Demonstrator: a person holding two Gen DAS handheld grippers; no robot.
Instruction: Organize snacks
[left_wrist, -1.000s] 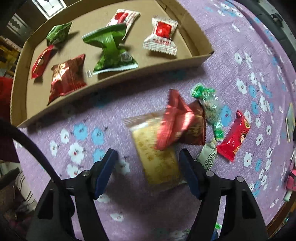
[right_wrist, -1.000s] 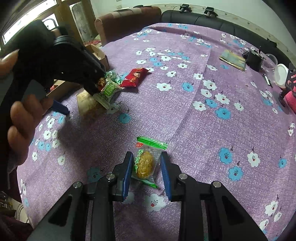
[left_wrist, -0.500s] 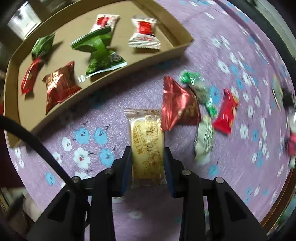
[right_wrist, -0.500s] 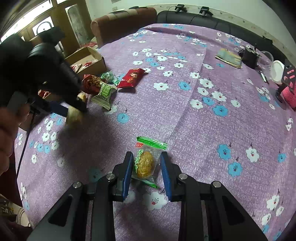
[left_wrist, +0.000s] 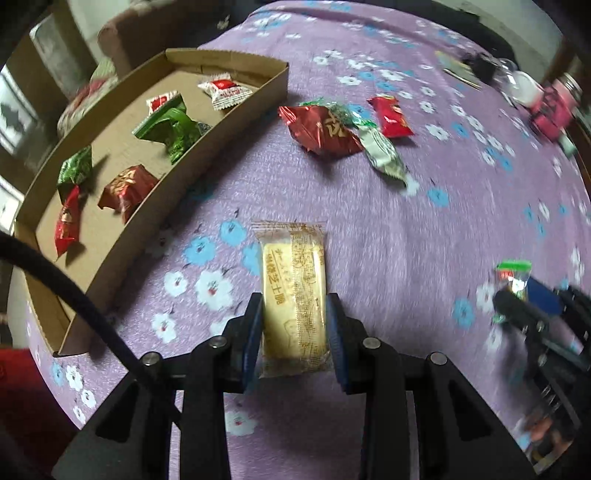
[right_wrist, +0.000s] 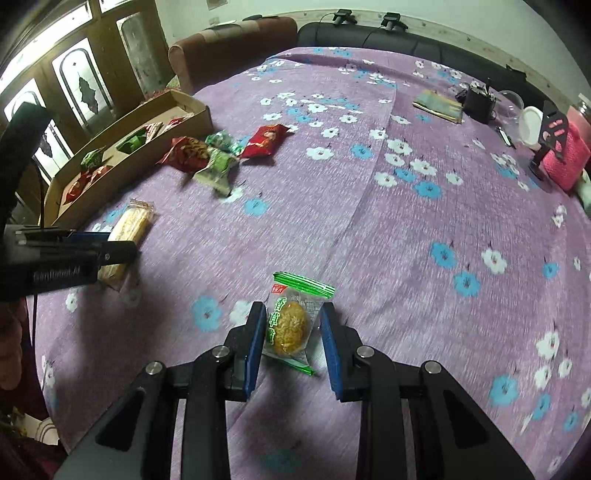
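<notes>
My left gripper (left_wrist: 294, 334) is shut on a yellow biscuit packet (left_wrist: 293, 295), held above the purple cloth, to the right of the cardboard tray (left_wrist: 207, 162). The tray holds several red, green and white snack packets. My right gripper (right_wrist: 291, 341) is shut on a clear green-edged packet with a golden cake (right_wrist: 291, 325), low over the cloth. That gripper also shows at the right of the left wrist view (left_wrist: 532, 306). The left gripper with its packet (right_wrist: 129, 229) shows at the left of the right wrist view.
A loose pile lies on the cloth by the tray's far end: a dark red bag (left_wrist: 321, 129), a green-white packet (left_wrist: 384, 155), a red packet (left_wrist: 391, 116). A notebook (right_wrist: 437, 105), black box (right_wrist: 478, 101), white lid (right_wrist: 532, 127) and pink item (right_wrist: 565, 158) stand far right.
My left gripper closed on the yellow biscuit packet, lifted it out of the pile and pulled it back toward me and right. My right gripper stayed put, still holding the cake packet.
</notes>
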